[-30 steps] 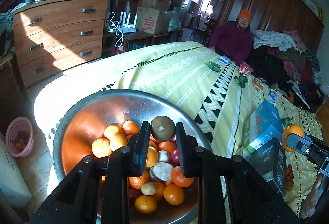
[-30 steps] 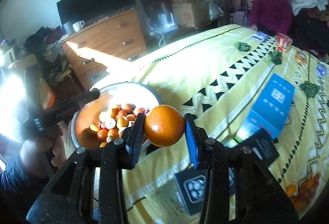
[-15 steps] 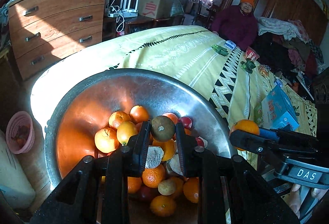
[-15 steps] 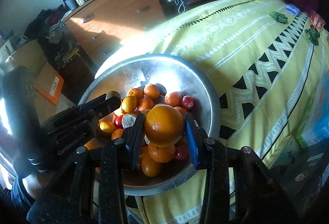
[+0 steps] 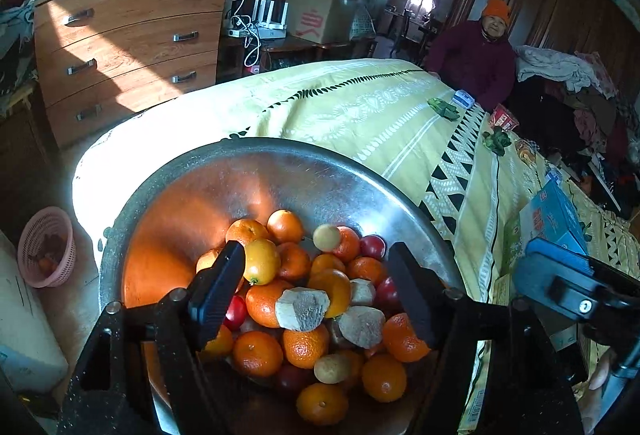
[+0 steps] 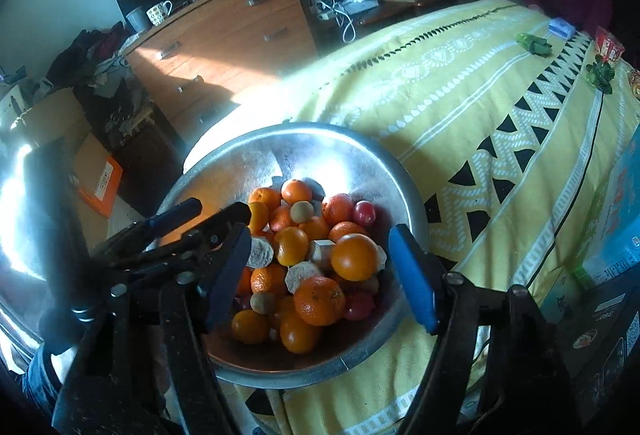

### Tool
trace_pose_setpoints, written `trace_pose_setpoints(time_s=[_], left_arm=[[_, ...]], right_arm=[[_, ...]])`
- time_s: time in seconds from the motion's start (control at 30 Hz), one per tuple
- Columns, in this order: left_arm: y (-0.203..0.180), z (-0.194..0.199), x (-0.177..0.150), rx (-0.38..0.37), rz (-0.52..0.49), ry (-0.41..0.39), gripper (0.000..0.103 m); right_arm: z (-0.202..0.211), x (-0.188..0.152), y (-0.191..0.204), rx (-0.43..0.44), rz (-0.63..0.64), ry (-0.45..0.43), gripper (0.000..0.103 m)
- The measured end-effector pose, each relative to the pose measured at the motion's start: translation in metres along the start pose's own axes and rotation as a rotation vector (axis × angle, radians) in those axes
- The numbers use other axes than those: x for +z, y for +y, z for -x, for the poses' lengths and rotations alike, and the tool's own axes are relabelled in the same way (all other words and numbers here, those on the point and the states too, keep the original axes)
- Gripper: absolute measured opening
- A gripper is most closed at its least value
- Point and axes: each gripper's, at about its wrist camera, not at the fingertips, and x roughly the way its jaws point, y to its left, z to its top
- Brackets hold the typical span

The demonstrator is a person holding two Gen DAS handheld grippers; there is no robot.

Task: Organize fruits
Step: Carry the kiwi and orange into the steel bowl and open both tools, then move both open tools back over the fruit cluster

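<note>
My left gripper (image 5: 316, 287) hangs over the metal bowl (image 5: 280, 171) with its jaws spread wide and nothing between them. Under it sits the heap of fruit: oranges (image 5: 262, 261), red fruits and a cut pale chunk (image 5: 302, 309). In the right wrist view the bowl (image 6: 384, 159) rests at the near left end of the yellow patterned cloth (image 6: 460, 83). My right gripper (image 6: 320, 267) is also spread apart and empty above the heap, where 1 large orange (image 6: 354, 257) lies on top. A blue box (image 6: 616, 219) stands at far right.
</note>
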Motion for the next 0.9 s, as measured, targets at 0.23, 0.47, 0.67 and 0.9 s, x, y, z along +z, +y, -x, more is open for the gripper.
trace_pose_setpoints(time_s=[0.23, 0.47, 0.67, 0.9], left_arm=[[-0.024, 0.026, -0.006, -0.041, -0.029, -0.066, 0.075], [-0.101, 0.071, -0.016, -0.25, -0.092, -0.177, 0.077], [-0.226, 0.102, -0.056, -0.532, -0.313, -0.153, 0.081], [-0.363, 0.056, -0.172, -0.674, -0.597, 0.161, 0.085]], right_arm=[[0.073, -0.063, -0.007, -0.027, -0.016, -0.105, 0.072], [0.137, -0.163, -0.046, -0.155, -0.102, -0.088, 0.072], [0.171, -0.237, -0.107, -0.289, -0.302, -0.042, 0.072], [0.219, -0.295, -0.151, -0.38, -0.449, -0.068, 0.072]])
